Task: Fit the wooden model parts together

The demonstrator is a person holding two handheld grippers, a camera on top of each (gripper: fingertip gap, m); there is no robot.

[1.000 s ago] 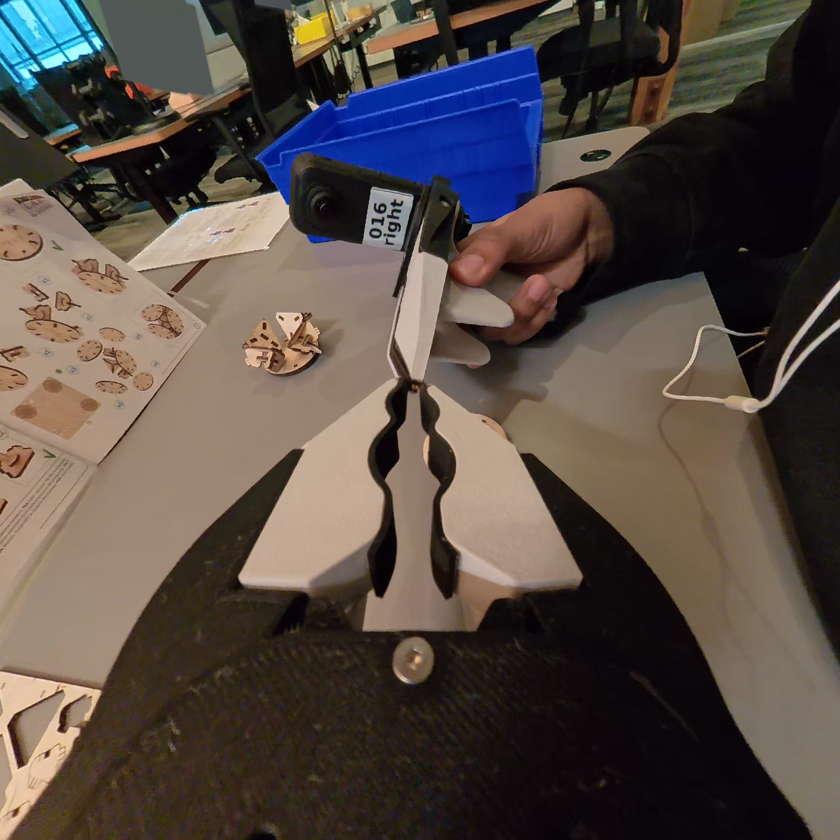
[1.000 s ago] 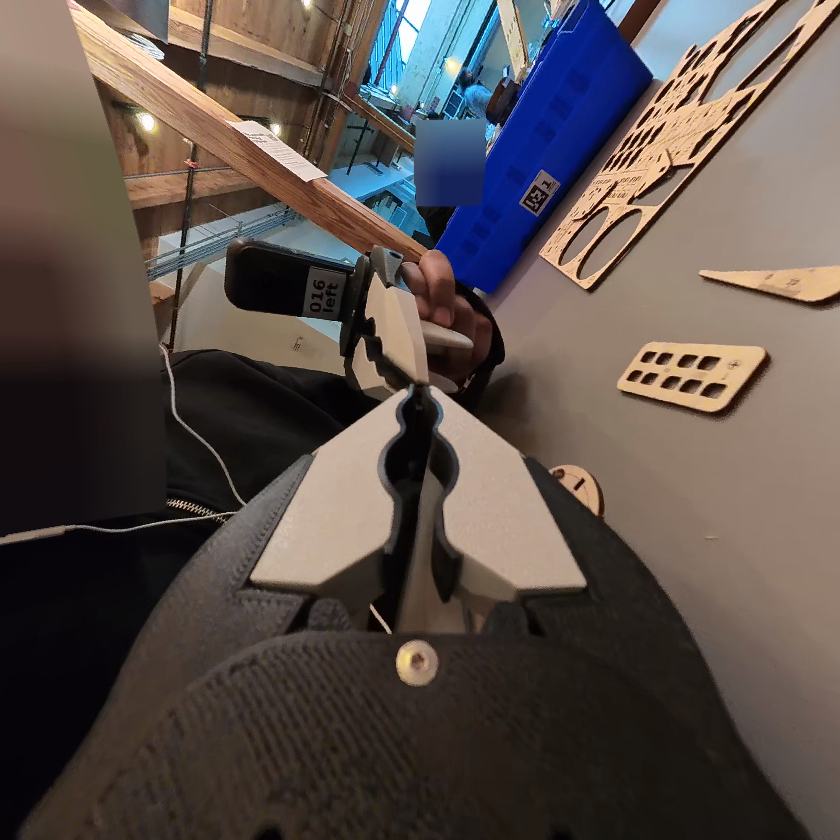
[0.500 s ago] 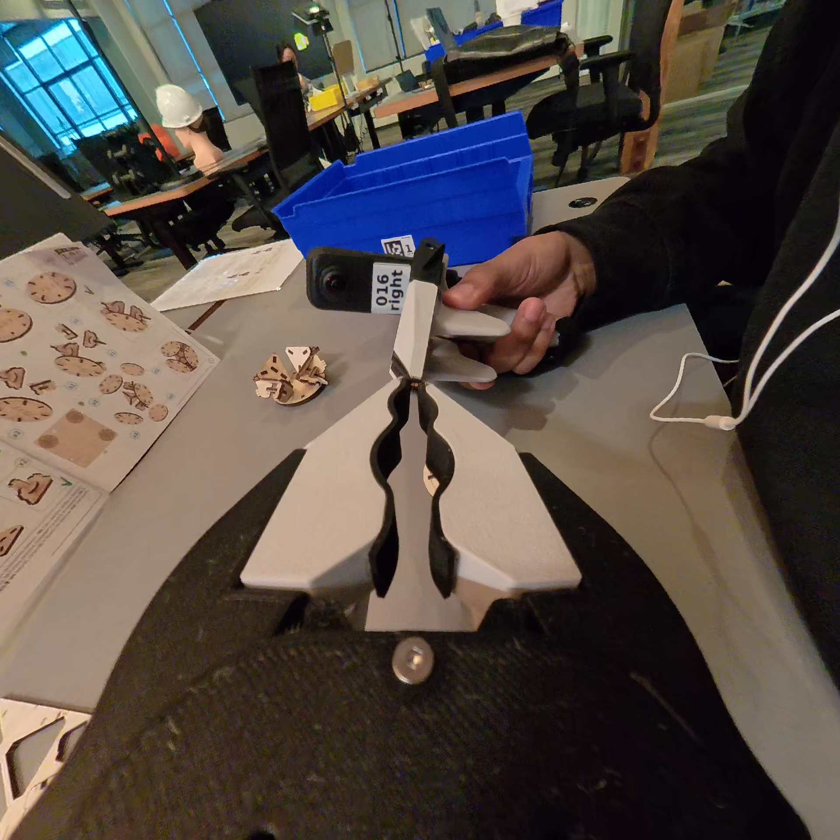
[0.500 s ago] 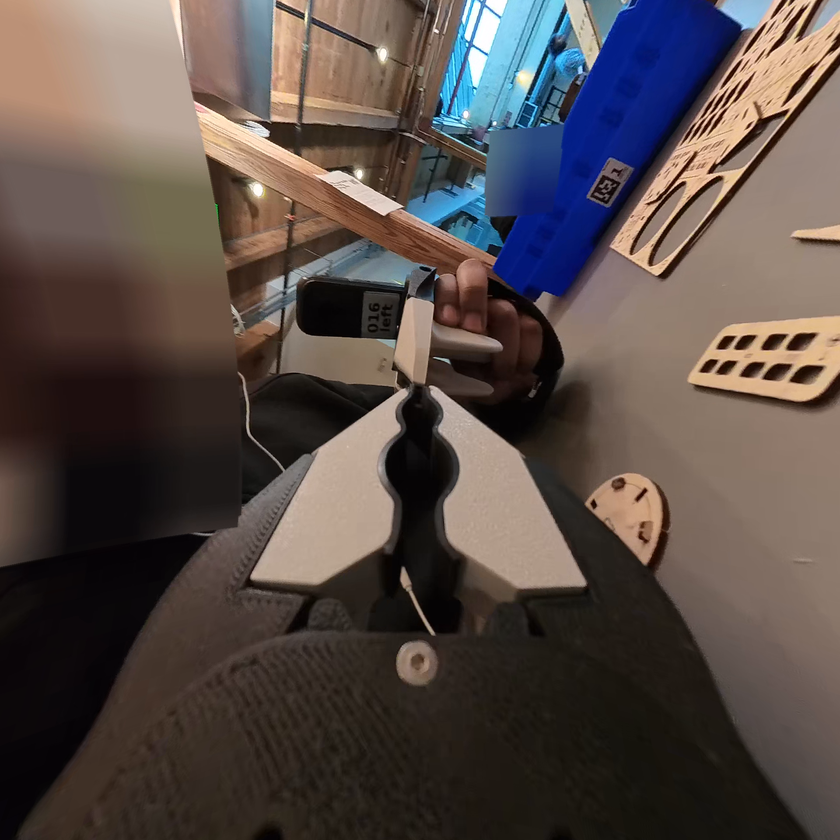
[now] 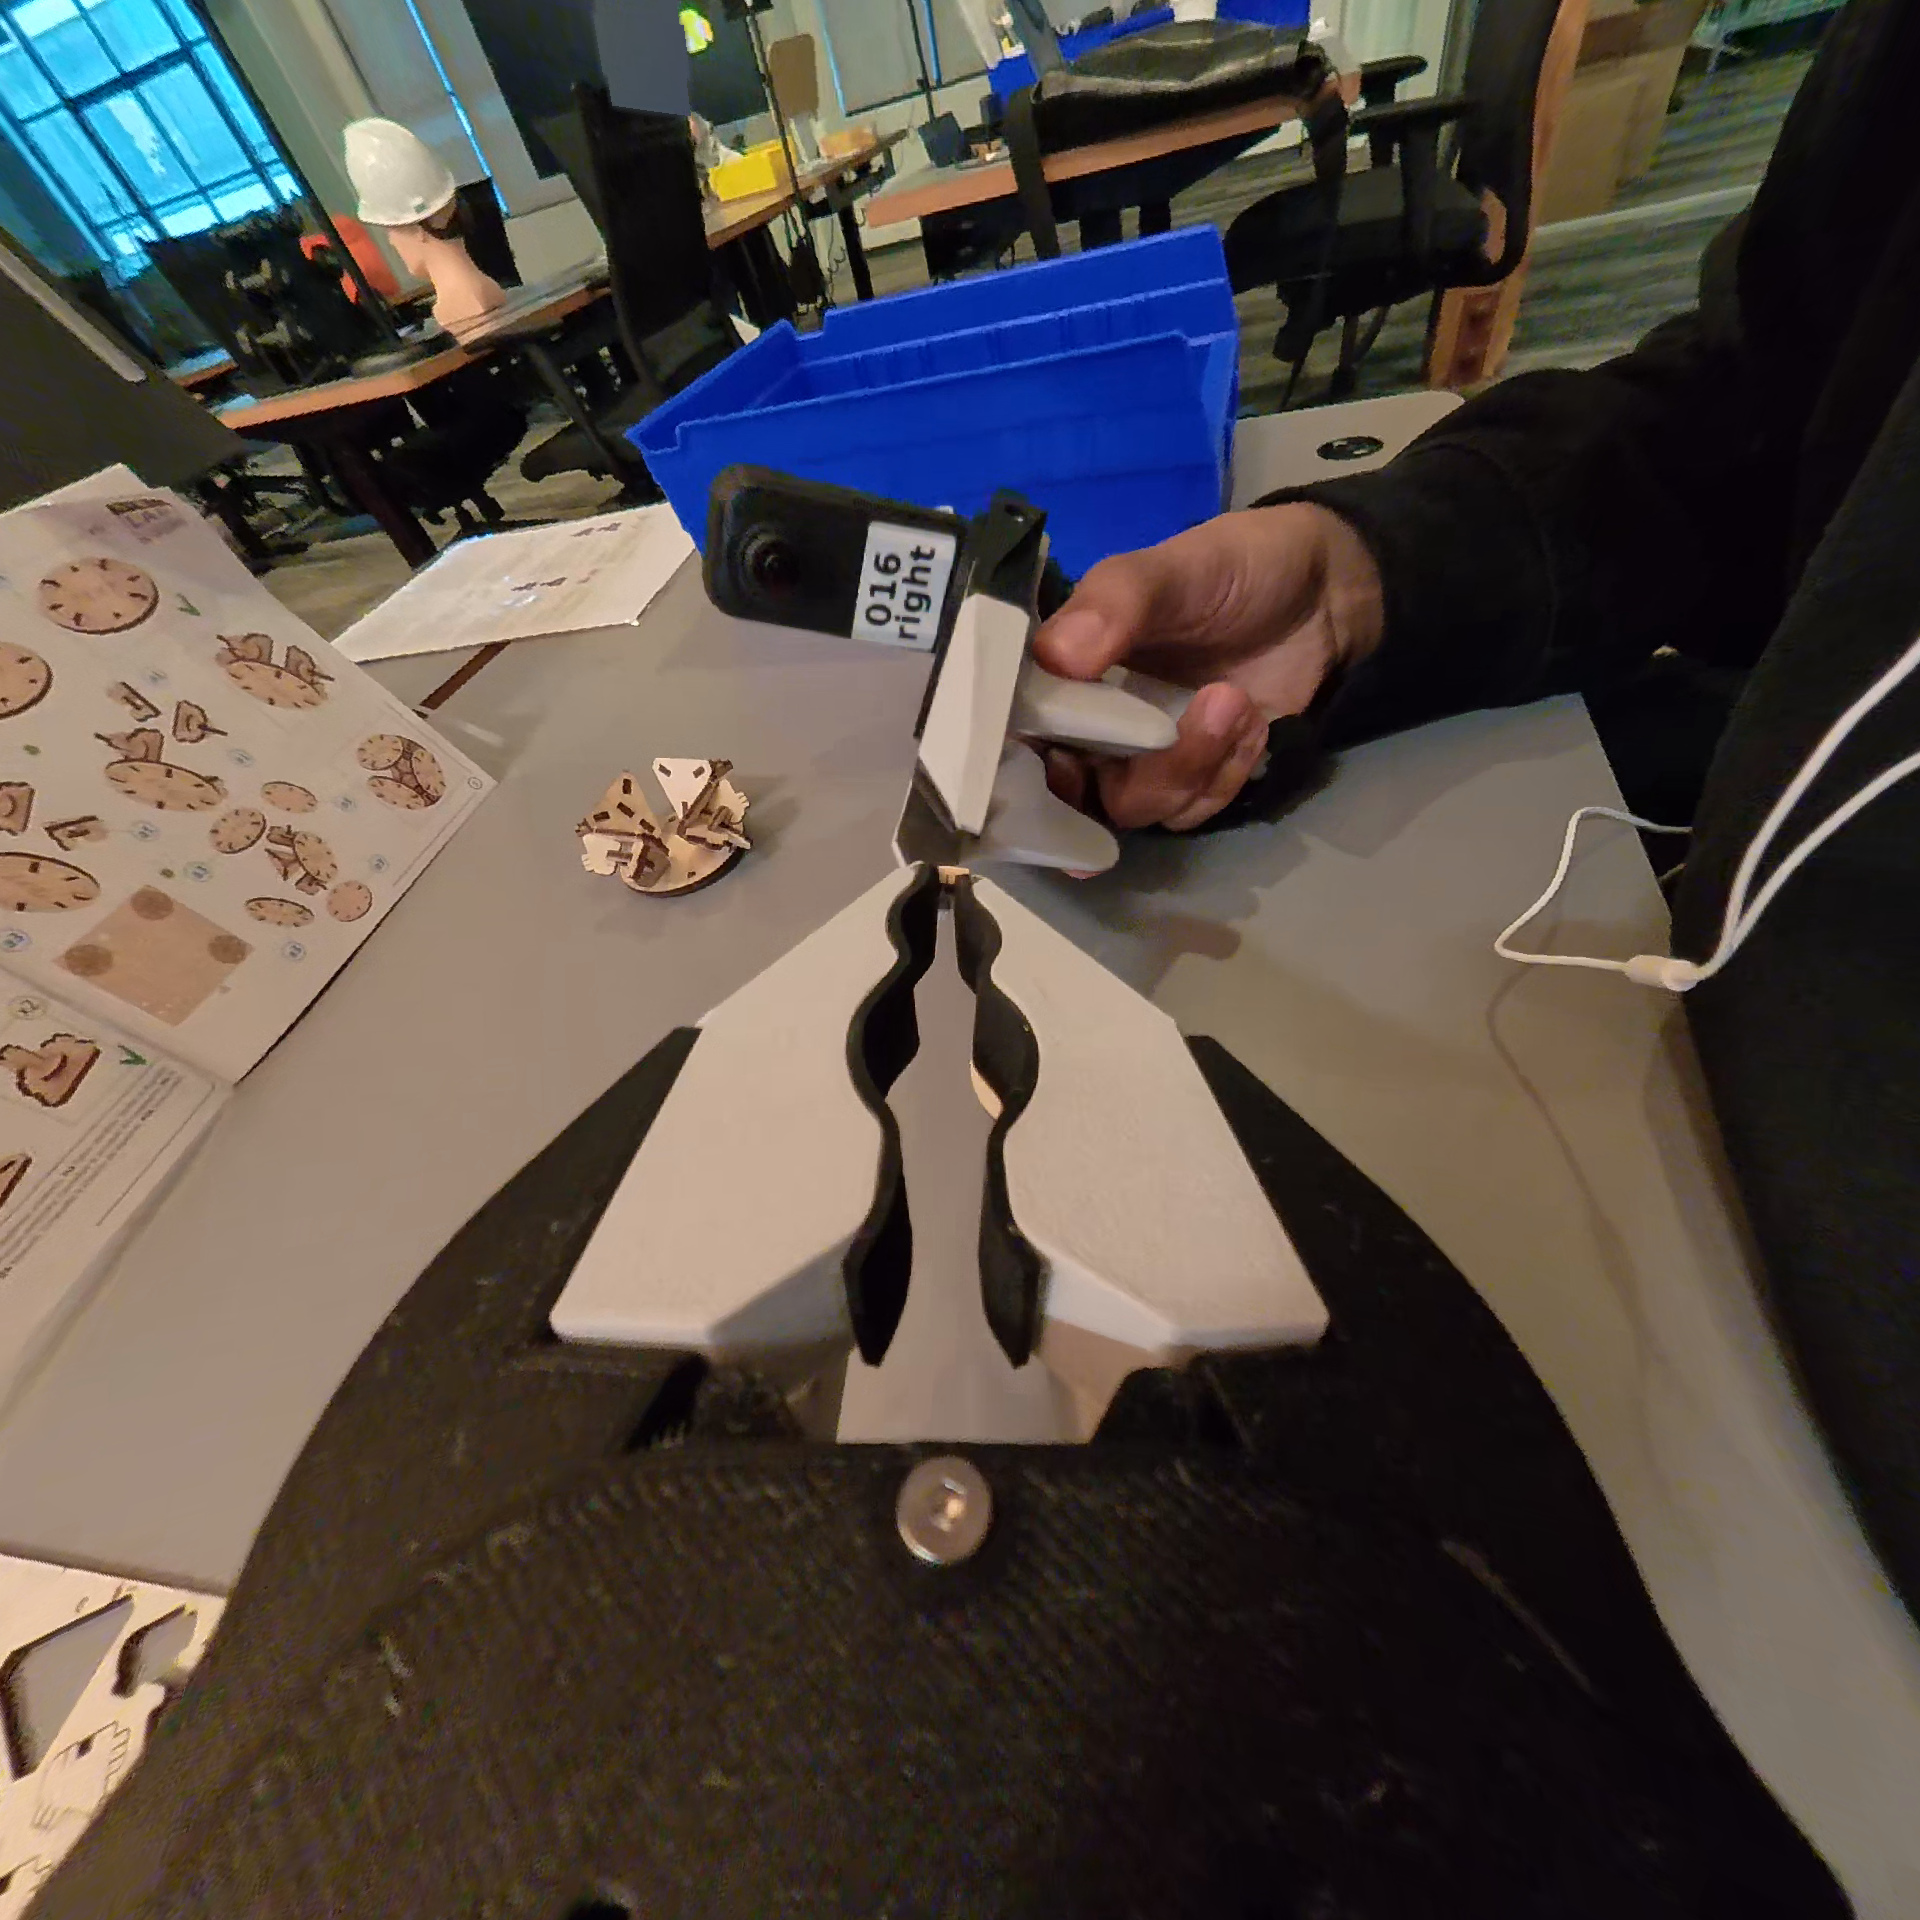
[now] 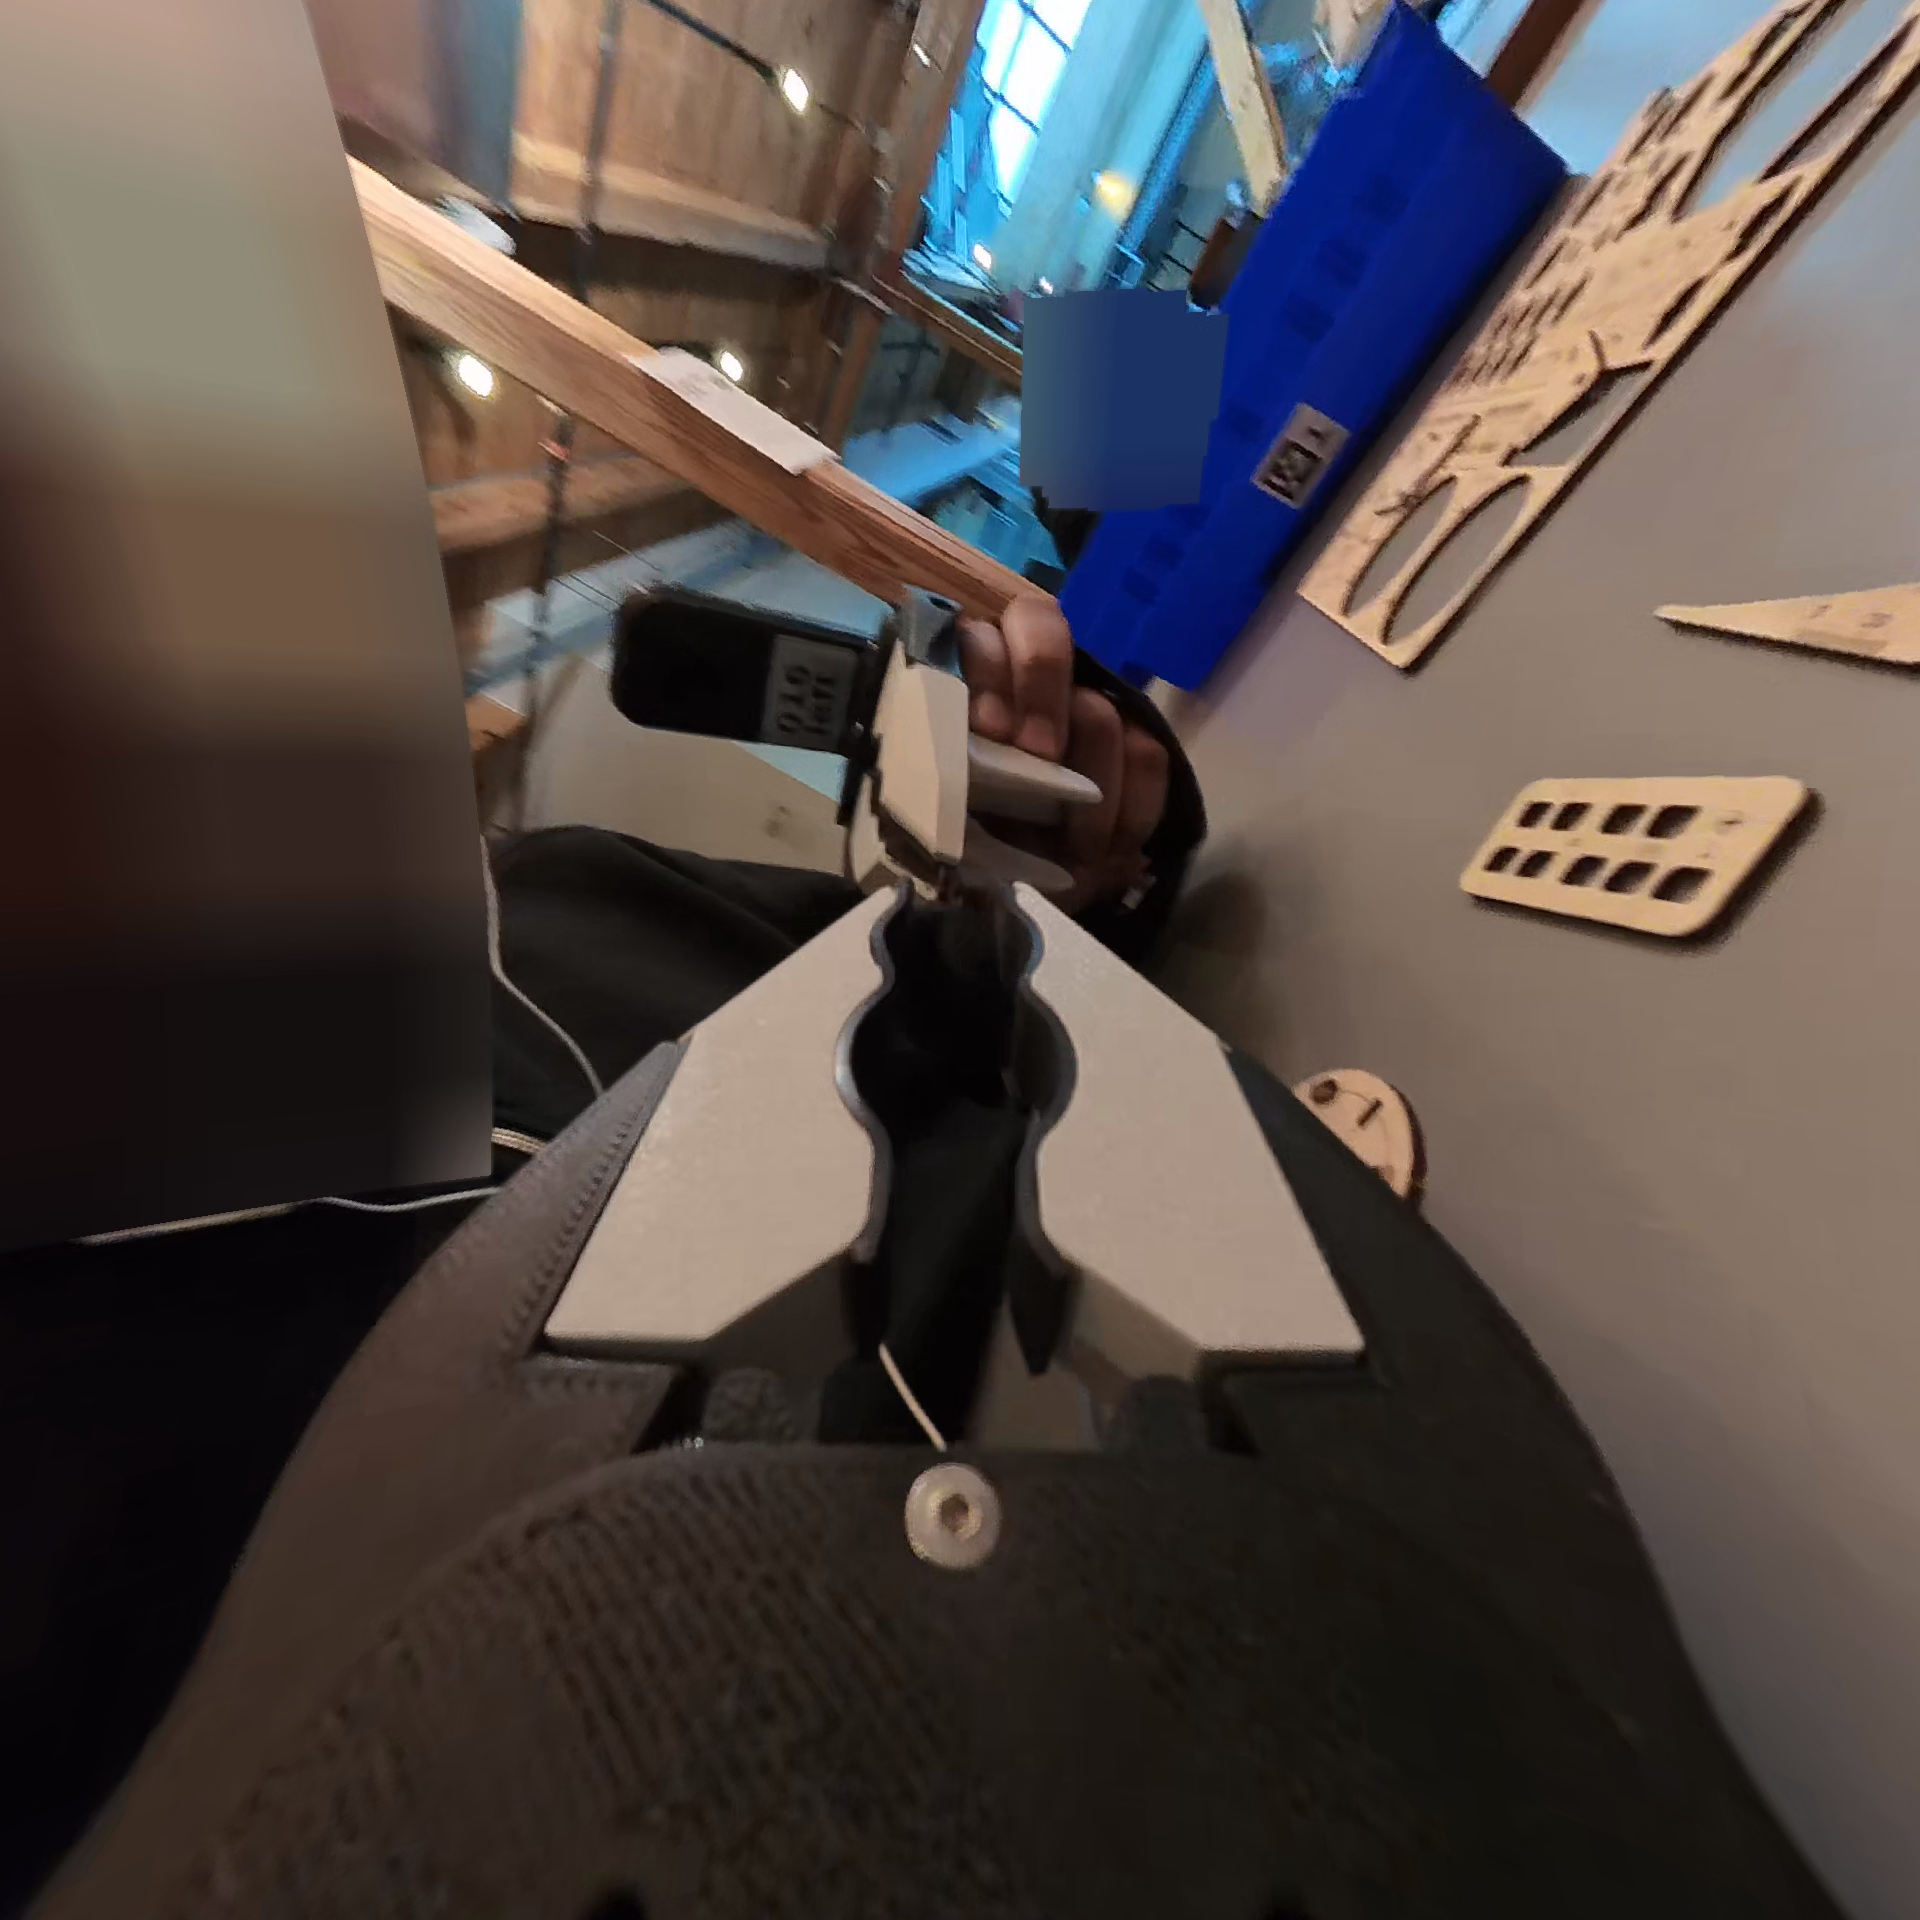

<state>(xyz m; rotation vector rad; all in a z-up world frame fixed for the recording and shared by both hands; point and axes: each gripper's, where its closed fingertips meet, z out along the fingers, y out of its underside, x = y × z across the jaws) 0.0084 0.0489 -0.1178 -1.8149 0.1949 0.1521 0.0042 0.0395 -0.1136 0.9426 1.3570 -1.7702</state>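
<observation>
At ten o'clock sits the small round pale-wood assembly (image 5: 665, 836). My left gripper (image 5: 948, 881) pinches a tiny pale wooden piece (image 5: 948, 876) at its tips — the right gripper (image 6: 956, 902), jaws slightly parted, crowds in and could knock it loose.

Running dim, soft indoor light; blue daylight coming through windows (image 5: 125, 135). Smearing with motion blur in right wrist view. Bending hard at wide-angle edges.
</observation>
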